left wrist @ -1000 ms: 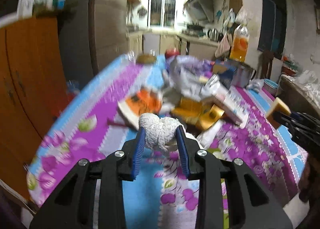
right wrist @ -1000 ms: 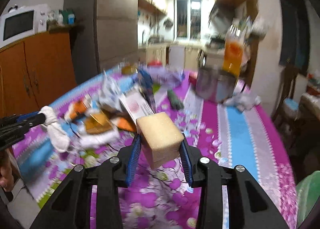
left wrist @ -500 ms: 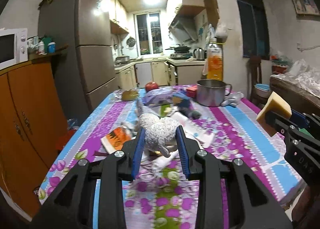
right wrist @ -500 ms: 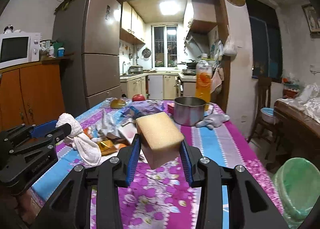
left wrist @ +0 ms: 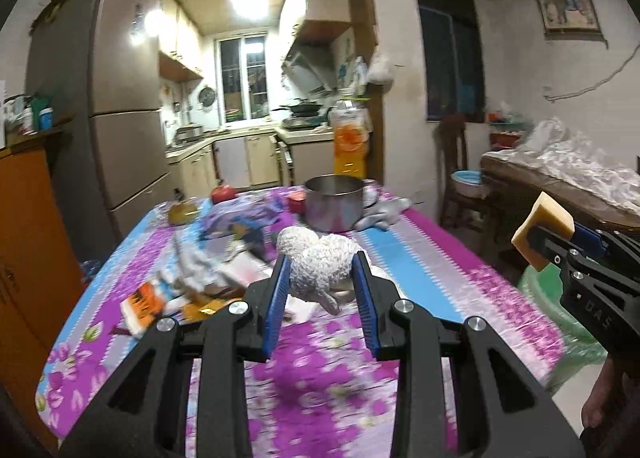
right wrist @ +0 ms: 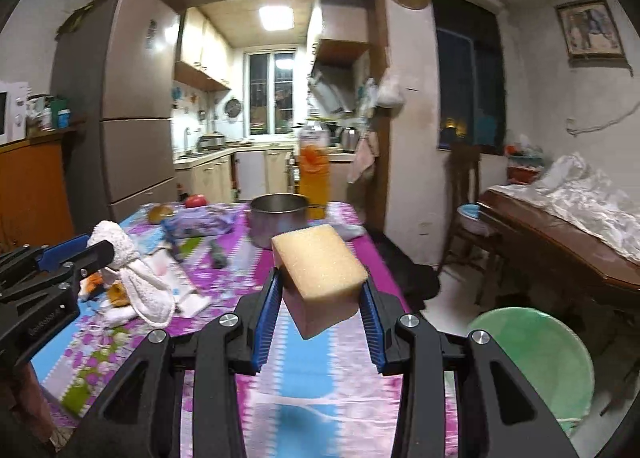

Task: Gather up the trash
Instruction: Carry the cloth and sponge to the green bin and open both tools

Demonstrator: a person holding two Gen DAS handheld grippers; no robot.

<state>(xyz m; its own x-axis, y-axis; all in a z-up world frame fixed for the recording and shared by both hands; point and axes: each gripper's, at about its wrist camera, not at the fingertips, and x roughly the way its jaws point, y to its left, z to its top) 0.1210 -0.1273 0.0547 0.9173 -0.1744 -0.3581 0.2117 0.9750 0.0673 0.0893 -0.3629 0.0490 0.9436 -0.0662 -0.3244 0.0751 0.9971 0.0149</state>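
Yellow foam fills our right gripper (right wrist: 320, 290): the sponge (right wrist: 320, 278) is clamped between its blue pads, tilted, above the near edge of the table (right wrist: 312, 390). Our left gripper (left wrist: 320, 278) is closed on a white crumpled sock (left wrist: 316, 266), one loose end dangling below the pads. A second ago both tools were low over the litter at the middle of the table; since then we have lifted both and drawn them back toward the near edge, and the room has levelled out in both views. We judge both pickups done — what remains is the carry and the drop.

Green and bag-lined, the trash bin (right wrist: 532, 358) stands on the floor just off the table's near right corner, its mouth open and unobstructed from the right wrist view. The sponge should go first, with a short swing right past the table edge. The sock has farther to travel, and its hanging end could brush the tablecloth or the right tool on the way across.

Farther along the table, the paper scraps and wrappers (left wrist: 188, 290) lie left of centre, and more collecting is to come. At the far edge stand a steel pot (left wrist: 334, 202) and an orange drink bottle (left wrist: 350, 138), well clear of our path.
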